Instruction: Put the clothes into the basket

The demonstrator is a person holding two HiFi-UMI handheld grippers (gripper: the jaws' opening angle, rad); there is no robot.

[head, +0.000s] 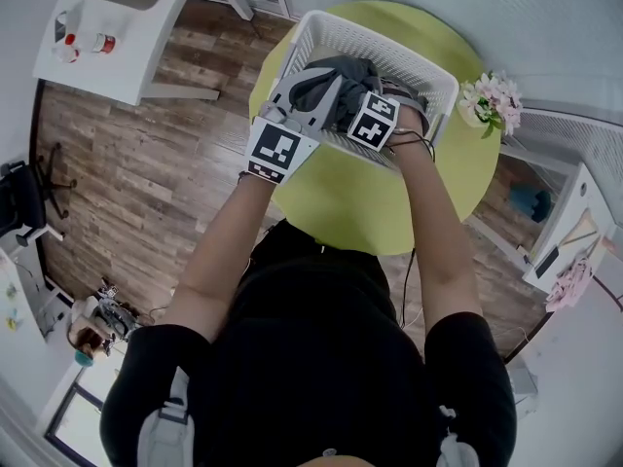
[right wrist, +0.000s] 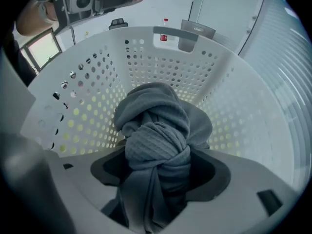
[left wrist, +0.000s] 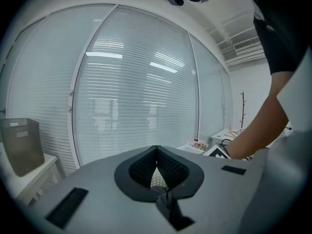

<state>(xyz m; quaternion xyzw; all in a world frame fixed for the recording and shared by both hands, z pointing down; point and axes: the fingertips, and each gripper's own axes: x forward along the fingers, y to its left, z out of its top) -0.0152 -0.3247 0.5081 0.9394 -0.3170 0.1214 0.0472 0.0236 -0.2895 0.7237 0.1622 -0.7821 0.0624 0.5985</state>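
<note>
- Grey garment [right wrist: 156,140], bunched and knotted, is down inside the white basket [right wrist: 234,111], seemingly ready for release.
- Right gripper [right wrist: 158,155] fingers stand wide, clamped round that bulky bunch.
- Left gripper [left wrist: 157,152] fingers meet at the tips, pinching a dark strip of cloth, probably a trailing end.
- The basket sits on the yellow-green surface [head: 350,202].

Office-like room; white desks [head: 107,37], window blinds [left wrist: 136,82]

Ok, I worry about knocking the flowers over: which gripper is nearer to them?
Right. The right gripper, holding the grey garment over the basket, is on the side toward the flowers; the left gripper is beyond it, over the basket's left edge.
</note>
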